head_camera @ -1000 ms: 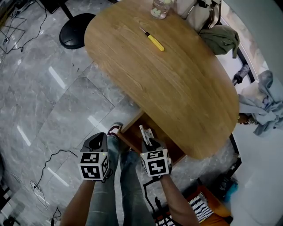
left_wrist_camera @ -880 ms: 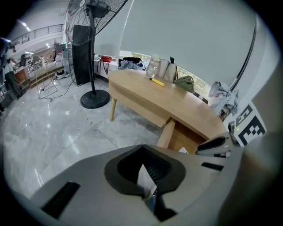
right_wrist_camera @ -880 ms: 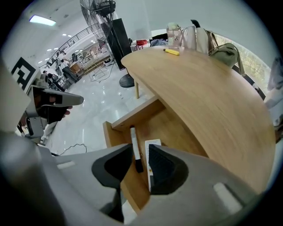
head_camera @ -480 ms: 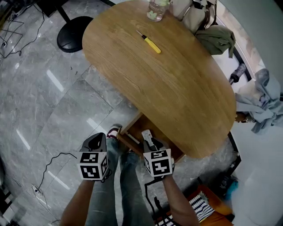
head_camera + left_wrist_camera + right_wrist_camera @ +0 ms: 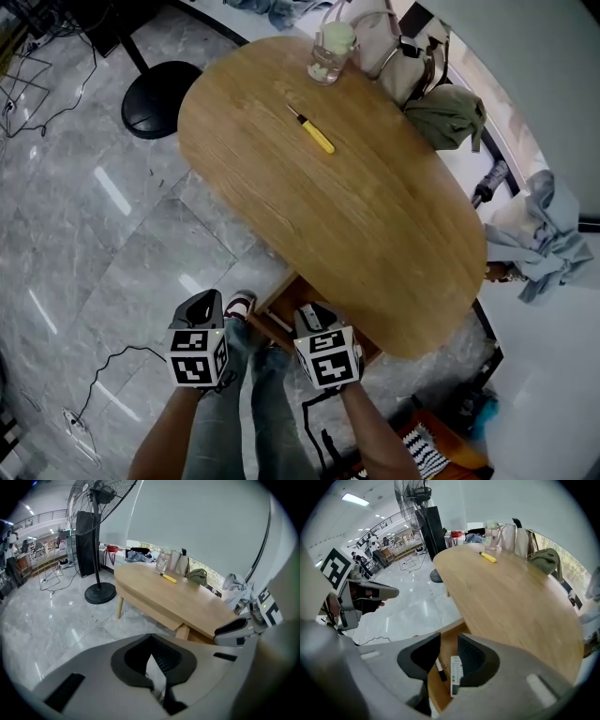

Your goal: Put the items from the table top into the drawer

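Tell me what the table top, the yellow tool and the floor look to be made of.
Table top: wood or veneer, matte, visible grain.
Yellow tool: handle probably plastic, smooth and evenly coloured; thin tip looks metal.
Floor: polished marble or marble-look tile, grey veining, glossy reflections.

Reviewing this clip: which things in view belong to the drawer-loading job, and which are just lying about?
Job in hand:
- yellow-handled tool and clear jar, both on the table
- open drawer, already holding a remote and a marker

Lying about:
- bags and green cloth at the table's far end
- floor fan
- grey-blue clothes
- floor cable
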The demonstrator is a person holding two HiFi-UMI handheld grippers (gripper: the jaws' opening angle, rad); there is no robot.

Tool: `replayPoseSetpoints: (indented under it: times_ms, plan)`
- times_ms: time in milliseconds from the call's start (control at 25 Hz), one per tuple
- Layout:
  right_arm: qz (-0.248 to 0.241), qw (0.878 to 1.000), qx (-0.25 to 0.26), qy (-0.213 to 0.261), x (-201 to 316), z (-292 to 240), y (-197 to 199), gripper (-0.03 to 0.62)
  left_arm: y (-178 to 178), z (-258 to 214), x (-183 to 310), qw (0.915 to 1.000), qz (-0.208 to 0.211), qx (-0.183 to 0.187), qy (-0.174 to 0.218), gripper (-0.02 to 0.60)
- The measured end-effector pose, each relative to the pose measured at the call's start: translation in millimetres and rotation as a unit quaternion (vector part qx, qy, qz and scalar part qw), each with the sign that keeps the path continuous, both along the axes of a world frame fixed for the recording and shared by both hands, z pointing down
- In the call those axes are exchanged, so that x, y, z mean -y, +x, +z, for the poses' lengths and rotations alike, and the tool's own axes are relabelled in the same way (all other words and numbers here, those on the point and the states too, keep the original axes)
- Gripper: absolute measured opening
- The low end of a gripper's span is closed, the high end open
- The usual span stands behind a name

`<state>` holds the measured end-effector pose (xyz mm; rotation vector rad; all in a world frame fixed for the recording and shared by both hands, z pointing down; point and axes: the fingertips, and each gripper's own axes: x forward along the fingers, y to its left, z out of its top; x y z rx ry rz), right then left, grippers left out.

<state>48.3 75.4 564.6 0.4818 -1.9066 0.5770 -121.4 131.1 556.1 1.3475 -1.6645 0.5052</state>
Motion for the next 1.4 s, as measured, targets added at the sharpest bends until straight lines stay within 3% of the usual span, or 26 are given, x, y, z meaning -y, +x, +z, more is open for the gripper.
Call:
replayPoseSetpoints:
  times_ms: [600, 1400]
  plan:
    - [0.017, 0.998, 0.013, 0.058, 122.8, -10.9, -61.8, 0.098, -70.5, -12.8, 72.4, 0.9988, -0.041, 0.002, 0.025, 0.002]
    - [0.045, 0.993, 0.032, 0.103, 232.2, -10.8, -121.8, 0.098, -115.4, -10.4, 165.8, 0.9992, -0.007, 0.015, 0.037, 0.002]
